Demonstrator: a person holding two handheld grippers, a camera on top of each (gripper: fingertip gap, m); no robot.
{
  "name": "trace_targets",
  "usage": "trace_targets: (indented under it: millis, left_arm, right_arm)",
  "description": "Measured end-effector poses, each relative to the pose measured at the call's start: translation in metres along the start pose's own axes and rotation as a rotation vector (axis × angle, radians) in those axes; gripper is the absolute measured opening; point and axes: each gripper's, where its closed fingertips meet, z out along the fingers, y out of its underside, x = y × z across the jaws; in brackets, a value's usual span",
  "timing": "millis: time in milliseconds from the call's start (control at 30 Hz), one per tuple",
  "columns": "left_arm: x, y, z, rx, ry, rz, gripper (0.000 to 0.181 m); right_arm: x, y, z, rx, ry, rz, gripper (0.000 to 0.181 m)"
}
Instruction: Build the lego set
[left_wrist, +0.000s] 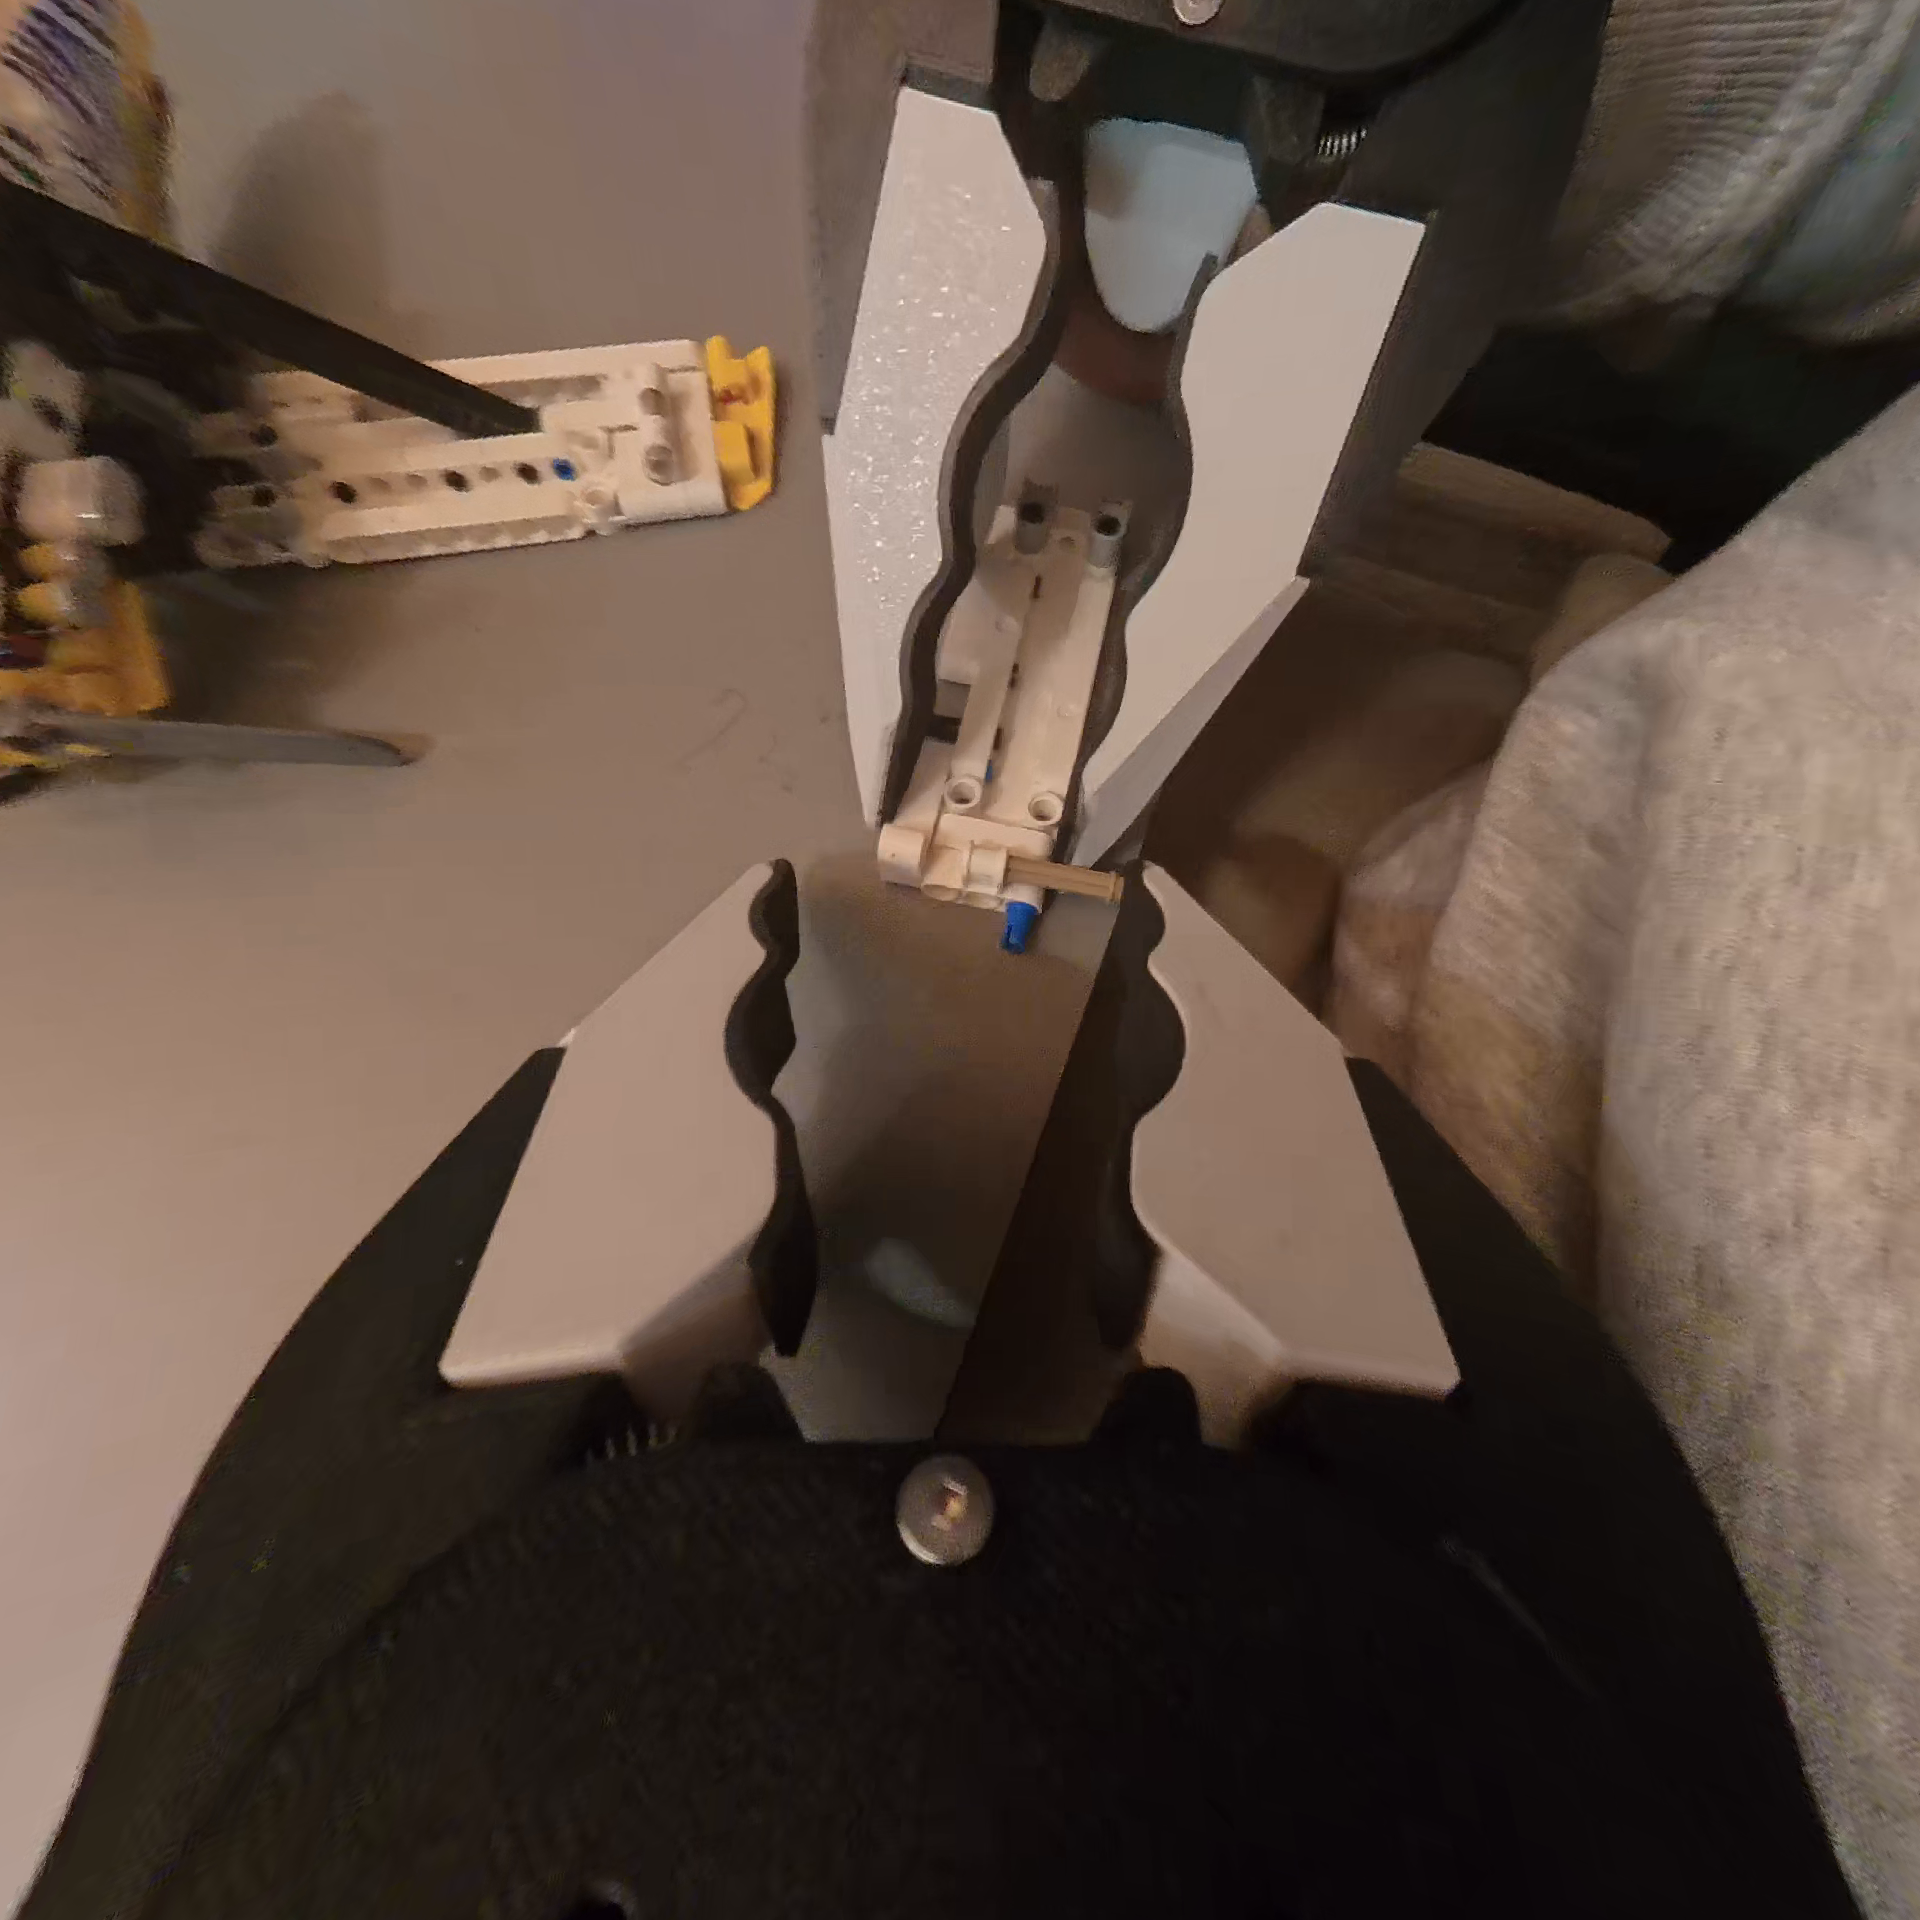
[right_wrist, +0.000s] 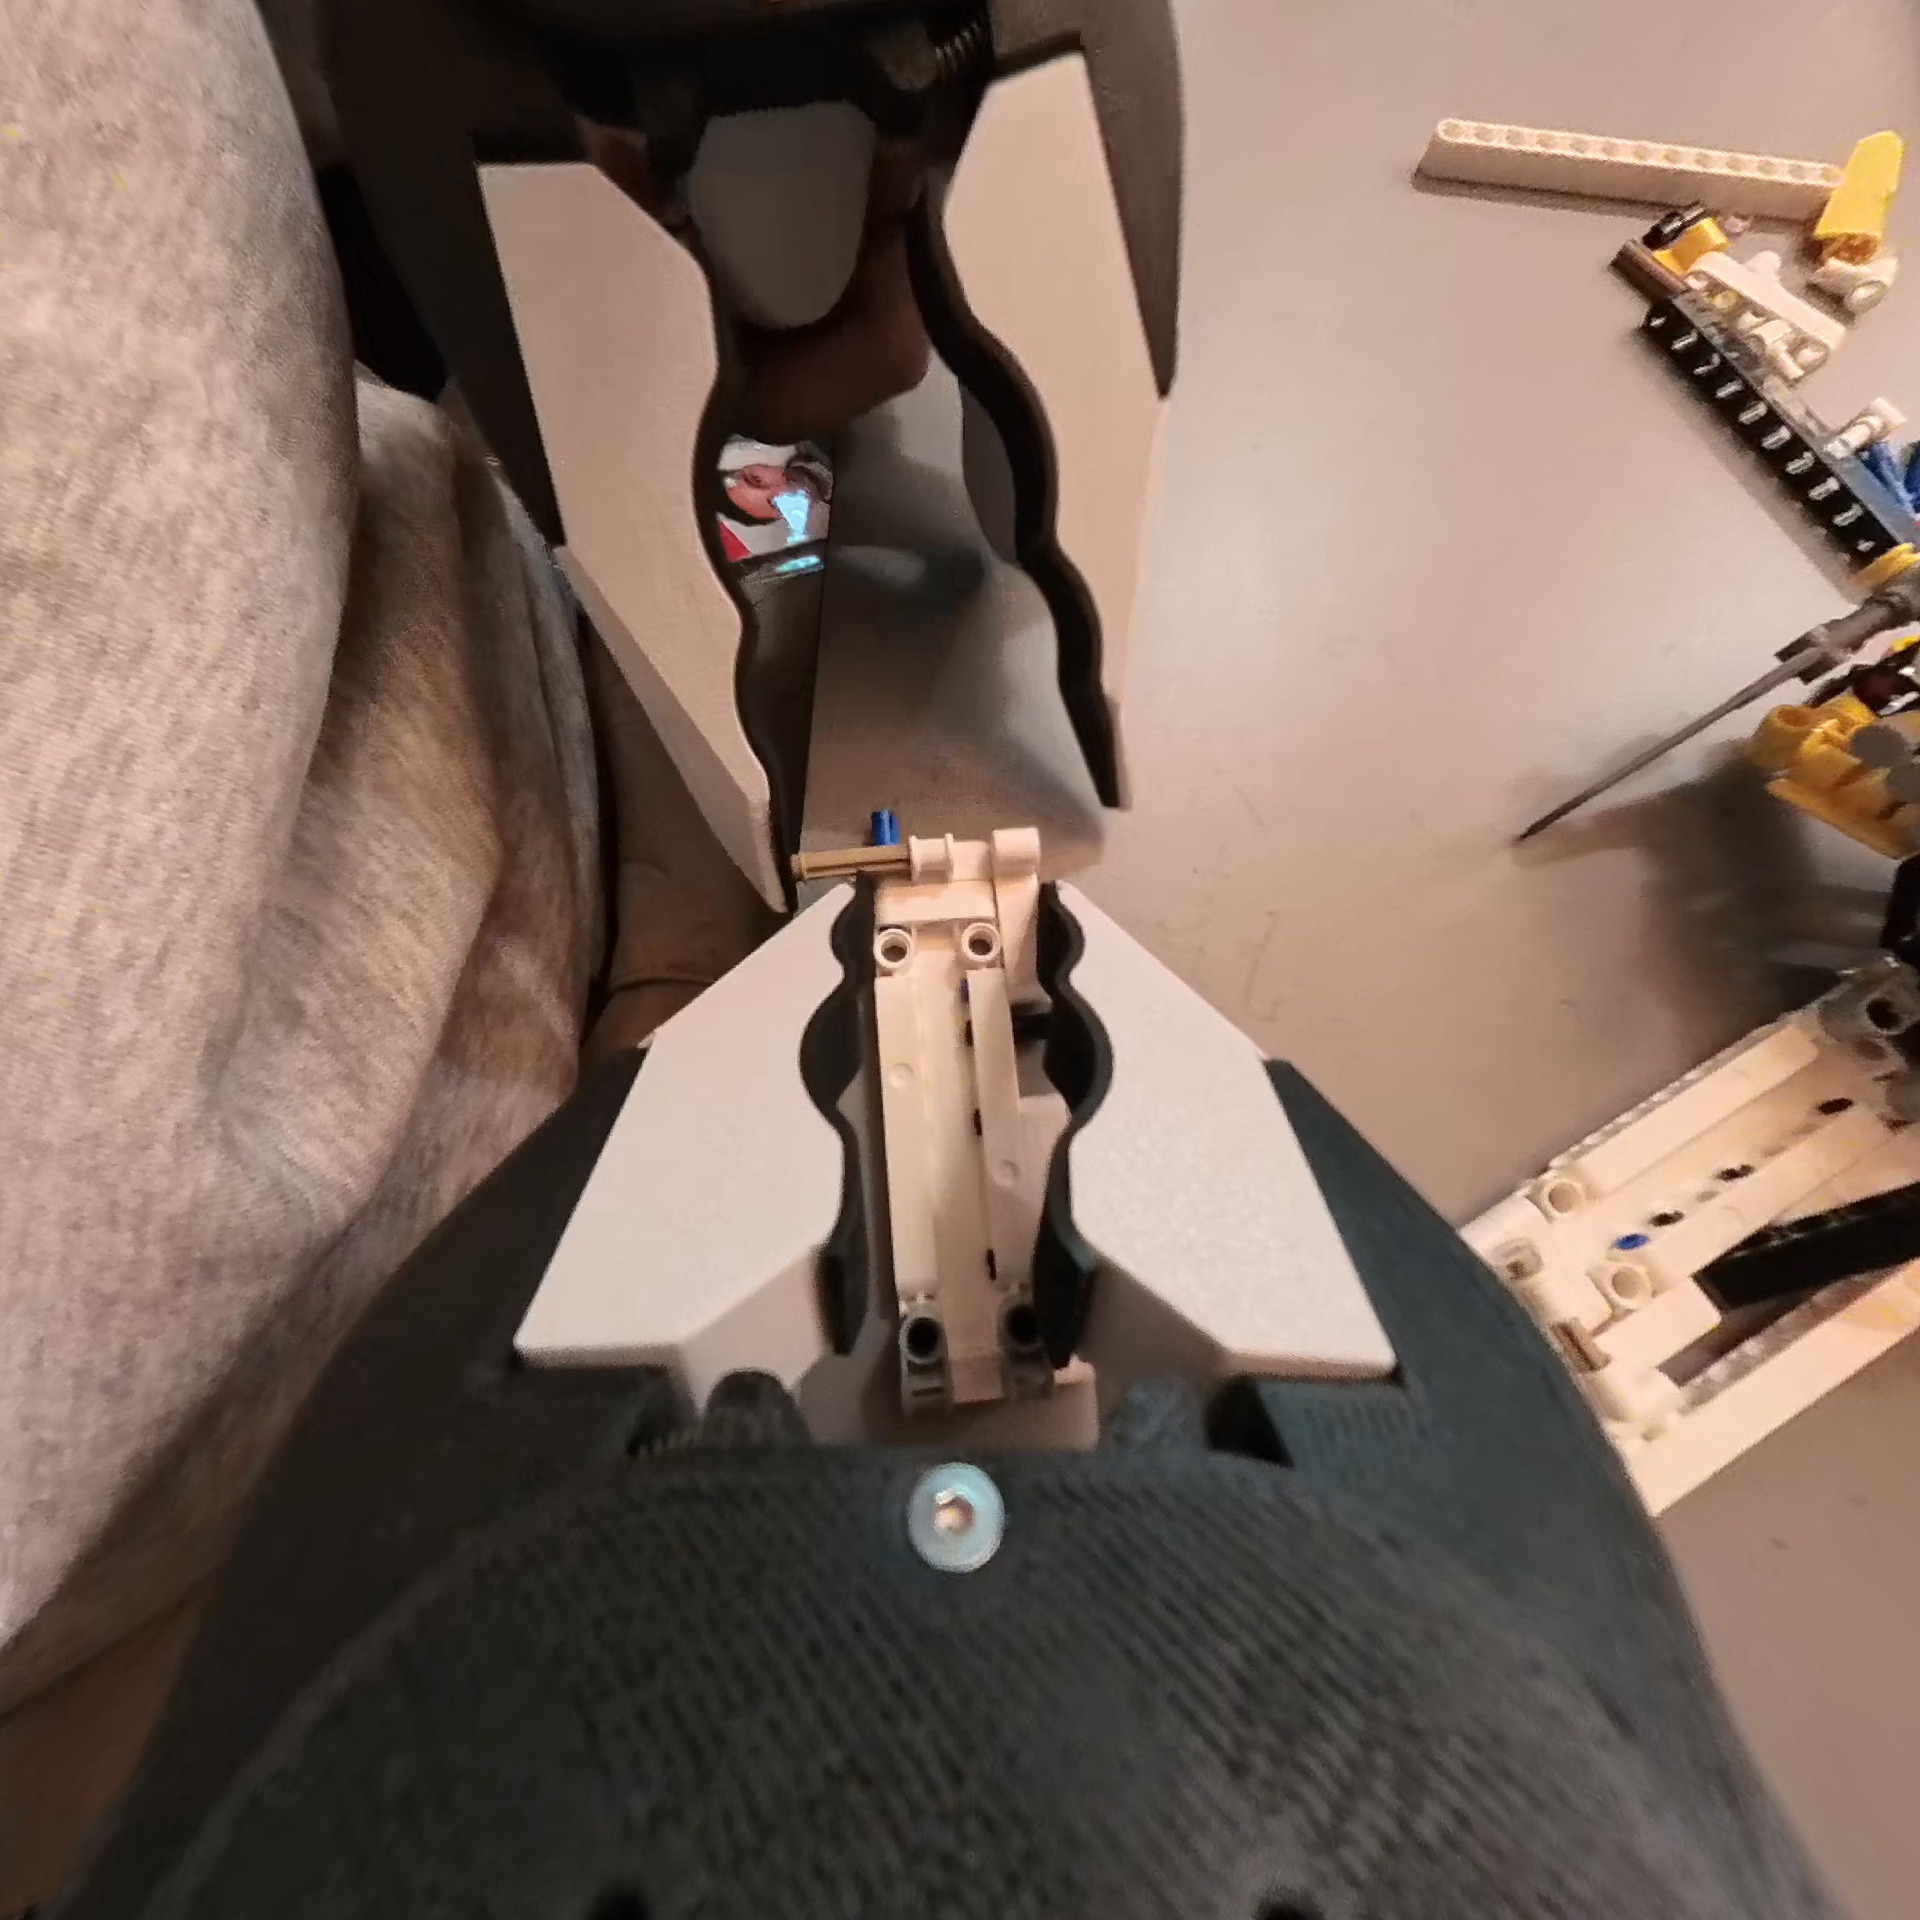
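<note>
The right claw (right_wrist: 956, 1049) is clamped on a white lego subassembly (right_wrist: 951, 1122) that lies lengthwise between its wavy black pads, its front end sticking out past the tips with a tan axle (right_wrist: 847, 862) pointing sideways and a blue pin (right_wrist: 883, 828) beside it. Facing it tip to tip, the left claw (left_wrist: 956, 883) stands apart and empty, one fingertip just at the axle's end. A larger white and yellow lego build (left_wrist: 499, 457) rests on the grey desk (left_wrist: 416, 935), well apart.
</note>
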Motion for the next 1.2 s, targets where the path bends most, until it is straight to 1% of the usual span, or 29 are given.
trace_targets:
  millis: [33,167,200,333,500,600,900,1100,1133,1200]
  left_arm:
    - [0.0,0.0,-0.001,0.014,-0.026,-0.001,0.061]
    - [0.009,-0.003,-0.003,0.085,-0.07,0.006,0.041]
    - [0.01,-0.003,-0.003,0.099,-0.072,0.004,0.038]
    - [0.012,-0.005,-0.005,0.121,-0.056,-0.014,0.035]
    - [0.018,-0.005,-0.005,0.132,-0.053,0.018,0.028]
    - [0.019,-0.005,-0.005,0.131,-0.039,0.027,0.029]
    - [0.021,-0.002,-0.003,0.066,0.042,0.0,0.03]
    - [0.018,-0.002,-0.003,0.058,0.048,-0.031,0.03]
    - [0.016,-0.002,-0.004,0.058,0.04,-0.036,0.026]
    - [0.016,-0.002,-0.003,0.059,0.047,-0.048,0.026]
  right_arm:
    - [0.0,0.0,0.0,0.001,0.003,0.001,0.03]
    - [0.0,0.001,0.0,0.0,0.002,0.005,0.031]
    - [0.0,0.001,0.0,0.0,0.0,0.005,0.03]
    - [0.0,0.001,0.001,0.0,-0.01,0.01,0.031]
    - [0.002,0.001,0.002,0.001,-0.005,0.006,0.03]
    - [0.001,0.001,0.003,0.001,-0.006,0.0,0.03]
    - [0.001,0.002,0.007,-0.001,-0.012,-0.016,0.03]
    - [0.003,0.002,0.008,0.0,-0.004,-0.017,0.03]
    - [0.002,0.002,0.008,0.001,-0.006,-0.018,0.03]
    - [0.003,0.002,0.008,0.002,-0.005,-0.019,0.03]
